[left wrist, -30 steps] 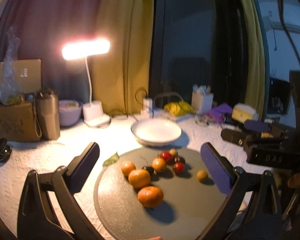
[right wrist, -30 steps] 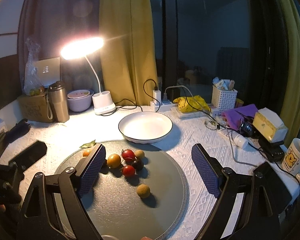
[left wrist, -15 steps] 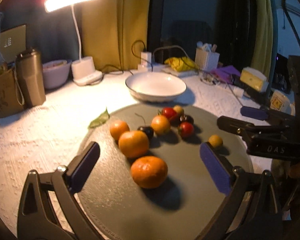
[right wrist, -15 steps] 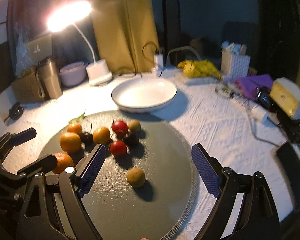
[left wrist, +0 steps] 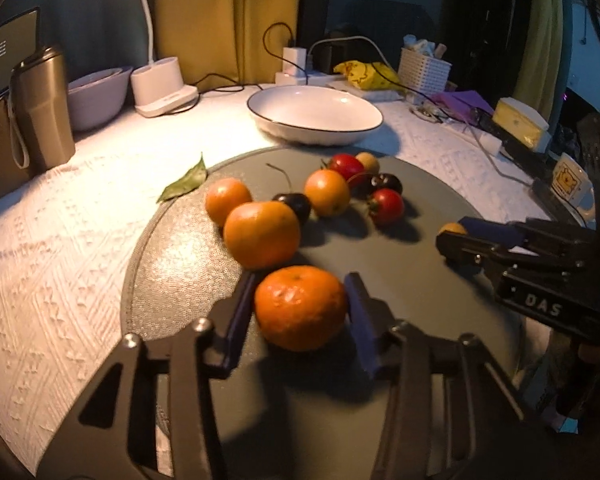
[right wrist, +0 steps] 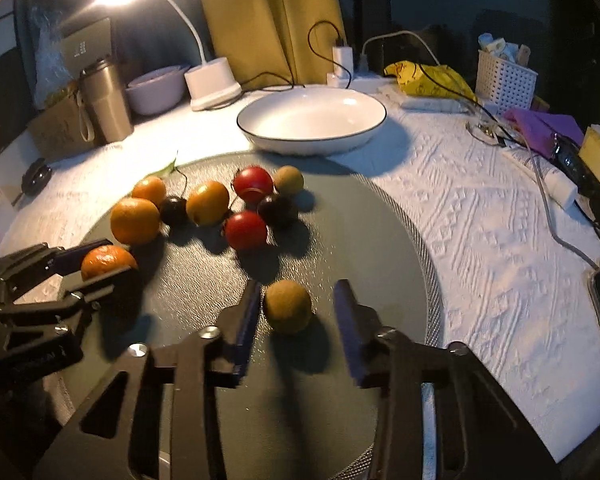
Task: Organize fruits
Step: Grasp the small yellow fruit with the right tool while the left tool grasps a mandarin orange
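Your left tongs [left wrist: 300, 312] pinched the round orange tangerine [left wrist: 300, 307] on the grey round mat [left wrist: 180, 280]; your right tongs [right wrist: 296, 316] stood spread (one pad touching) around the small brown longan [right wrist: 288, 306].

Orange mandarin [left wrist: 300, 307], grey mat [left wrist: 400, 280]

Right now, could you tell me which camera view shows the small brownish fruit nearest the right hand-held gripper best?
The right wrist view: the brownish fruit sits whole and central on the grey mat, between the fingers of the right hand-held gripper. The left wrist view shows only a sliver of it behind that gripper's fingers.
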`<state>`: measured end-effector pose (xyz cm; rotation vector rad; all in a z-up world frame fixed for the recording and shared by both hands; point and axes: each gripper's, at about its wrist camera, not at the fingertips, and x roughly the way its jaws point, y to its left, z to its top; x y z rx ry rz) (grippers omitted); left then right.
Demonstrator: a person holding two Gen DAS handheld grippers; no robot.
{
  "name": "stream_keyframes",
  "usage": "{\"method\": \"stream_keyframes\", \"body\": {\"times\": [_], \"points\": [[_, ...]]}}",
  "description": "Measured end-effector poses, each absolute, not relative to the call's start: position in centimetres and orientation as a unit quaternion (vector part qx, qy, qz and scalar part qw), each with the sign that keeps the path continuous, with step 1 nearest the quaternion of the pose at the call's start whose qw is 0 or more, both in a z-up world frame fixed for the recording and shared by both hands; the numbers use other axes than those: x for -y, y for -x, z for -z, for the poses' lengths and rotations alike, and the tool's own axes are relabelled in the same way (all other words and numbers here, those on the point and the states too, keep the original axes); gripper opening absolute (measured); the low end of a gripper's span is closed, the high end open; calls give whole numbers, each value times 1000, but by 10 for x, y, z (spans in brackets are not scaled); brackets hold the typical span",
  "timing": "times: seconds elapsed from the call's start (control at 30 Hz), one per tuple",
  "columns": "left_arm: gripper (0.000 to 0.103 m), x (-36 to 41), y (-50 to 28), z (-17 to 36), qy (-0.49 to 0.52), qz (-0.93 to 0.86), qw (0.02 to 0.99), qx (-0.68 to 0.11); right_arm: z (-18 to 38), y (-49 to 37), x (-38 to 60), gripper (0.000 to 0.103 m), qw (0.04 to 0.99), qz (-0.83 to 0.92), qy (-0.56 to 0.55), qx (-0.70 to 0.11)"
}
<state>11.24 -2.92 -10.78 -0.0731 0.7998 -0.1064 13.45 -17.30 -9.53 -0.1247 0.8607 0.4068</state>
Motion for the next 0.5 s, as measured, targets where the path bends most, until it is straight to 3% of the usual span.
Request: {"method": "stream_keyframes", "body": {"times": [0.07,0.5], "points": [[46,28,-112,108,40,54,918,-390,97,-134,173,27,886,-196,64,-416],[46,21,-111,76,50,65,932,-353,76,-139,172,27,896,-199,69,-391]]}}
